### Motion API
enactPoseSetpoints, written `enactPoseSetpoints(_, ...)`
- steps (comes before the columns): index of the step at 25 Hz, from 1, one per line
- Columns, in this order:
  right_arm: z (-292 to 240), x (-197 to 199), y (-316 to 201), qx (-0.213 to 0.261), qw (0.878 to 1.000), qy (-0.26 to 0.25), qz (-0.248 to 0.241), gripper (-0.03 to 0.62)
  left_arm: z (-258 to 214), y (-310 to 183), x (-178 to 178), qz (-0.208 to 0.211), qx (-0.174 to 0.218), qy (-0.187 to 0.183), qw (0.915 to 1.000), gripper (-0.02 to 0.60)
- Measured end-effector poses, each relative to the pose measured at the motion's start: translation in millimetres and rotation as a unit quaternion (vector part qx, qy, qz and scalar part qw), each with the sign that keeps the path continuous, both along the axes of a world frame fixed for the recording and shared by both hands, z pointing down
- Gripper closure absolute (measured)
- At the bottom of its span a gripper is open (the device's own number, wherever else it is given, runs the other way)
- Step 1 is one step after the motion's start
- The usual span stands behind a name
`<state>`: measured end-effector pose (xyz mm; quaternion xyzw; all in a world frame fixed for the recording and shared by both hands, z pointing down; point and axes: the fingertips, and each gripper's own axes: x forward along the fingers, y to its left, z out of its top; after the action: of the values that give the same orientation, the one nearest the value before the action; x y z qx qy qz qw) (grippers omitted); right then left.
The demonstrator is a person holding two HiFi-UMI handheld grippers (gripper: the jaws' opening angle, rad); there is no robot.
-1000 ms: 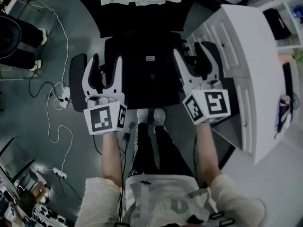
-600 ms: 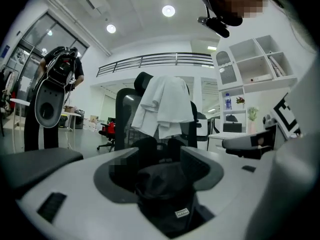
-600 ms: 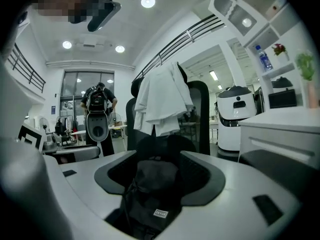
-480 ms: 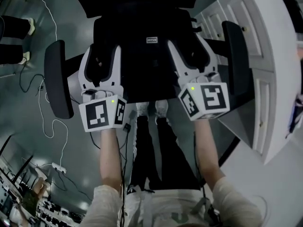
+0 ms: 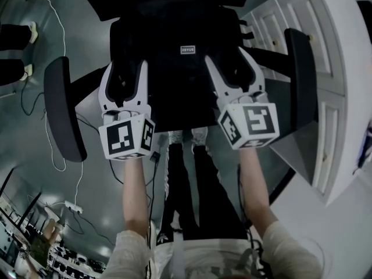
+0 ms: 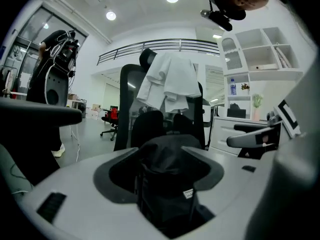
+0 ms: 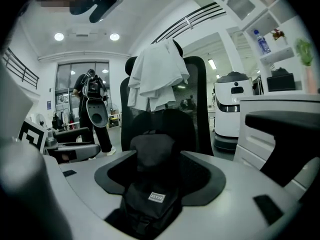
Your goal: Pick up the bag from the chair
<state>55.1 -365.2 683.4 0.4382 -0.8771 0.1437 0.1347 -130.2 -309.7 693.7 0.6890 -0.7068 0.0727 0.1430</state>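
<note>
A black bag [image 5: 185,51] with a small white label lies on the seat of a black office chair [image 5: 58,109]. Both grippers hover over the bag's near half. My left gripper [image 5: 125,74] is open above the bag's left part. My right gripper [image 5: 228,63] is open above its right part. In the left gripper view the bag [image 6: 167,179] bulges up between the spread jaws. The right gripper view shows the bag [image 7: 150,184] and its label between the open jaws. Whether the jaws touch the fabric I cannot tell.
A white garment [image 6: 167,79] hangs over the chair's backrest. The armrests [image 5: 299,74] flank the seat. A white cabinet [image 5: 325,86] stands close on the right. Cables [image 5: 35,80] trail on the grey floor at left, where a person [image 7: 92,109] stands.
Both grippers have moved forward over the bag. The view has closed in, so the chair and bag fill more of the frame. Both grippers stay open.
</note>
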Motion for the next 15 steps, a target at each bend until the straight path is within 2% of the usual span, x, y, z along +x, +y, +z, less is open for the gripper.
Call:
enactPoseSetpoints(4,17,5,-30,-0.027,0.999,0.008,0.027,0.349,33,-23,-9,-0.002,-0.042,-0.006,0.9991,0.309)
enactPoseSetpoints(8,53,5,-52,-0.071,0.996,0.047,0.025,0.33,70,-45,-24,0.005,-0.094,0.005,0.9956,0.296)
enactPoseSetpoints(13,105,7,-61,-0.139,0.986,0.087,0.028,0.313,119,-59,-40,0.002,-0.159,0.051,0.986,0.295)
enactPoseSetpoints(15,125,7,-63,-0.164,0.981,0.098,0.03,0.312,136,-60,-44,-0.002,-0.181,0.055,0.982,0.291)
